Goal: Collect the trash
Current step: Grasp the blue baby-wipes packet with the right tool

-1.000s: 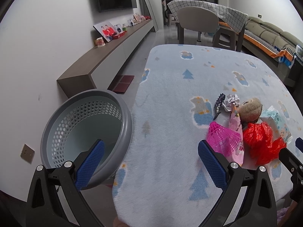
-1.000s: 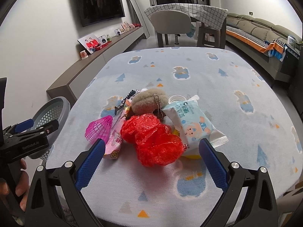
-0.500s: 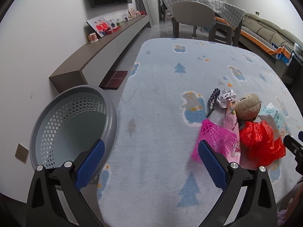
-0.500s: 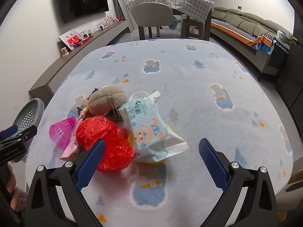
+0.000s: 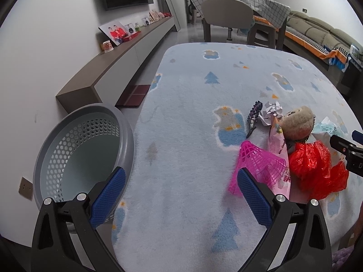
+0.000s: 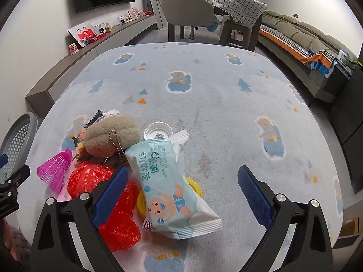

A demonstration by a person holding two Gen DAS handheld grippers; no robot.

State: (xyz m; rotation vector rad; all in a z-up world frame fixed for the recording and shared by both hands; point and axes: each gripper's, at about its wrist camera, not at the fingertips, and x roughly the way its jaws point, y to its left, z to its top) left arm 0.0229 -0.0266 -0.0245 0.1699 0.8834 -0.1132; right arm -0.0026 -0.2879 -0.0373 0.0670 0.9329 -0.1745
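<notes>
Right wrist: red bag [image 6: 99, 179] crowds wipes pack [image 6: 172, 188].

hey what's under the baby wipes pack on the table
A yellow round lid-like thing pokes out beneath the baby wipes pack; most of it is covered. The pack's far end overlaps a clear lid.

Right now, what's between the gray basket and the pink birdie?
Just bare blue rug; the left wrist view shows nothing lying between the gray basket and the pink birdie.

A counter [image 6: 215, 104] under a pale blue fleecy cover printed with trees and bears carries one huddle of litter: baby wipes pack [image 6: 172, 188], red plastic bag [image 6: 106, 195], pink shuttlecock [image 6: 55, 170], beige plush [image 6: 113, 136], clear lid [image 6: 158, 131], crumpled paper [image 5: 271, 112]
</notes>
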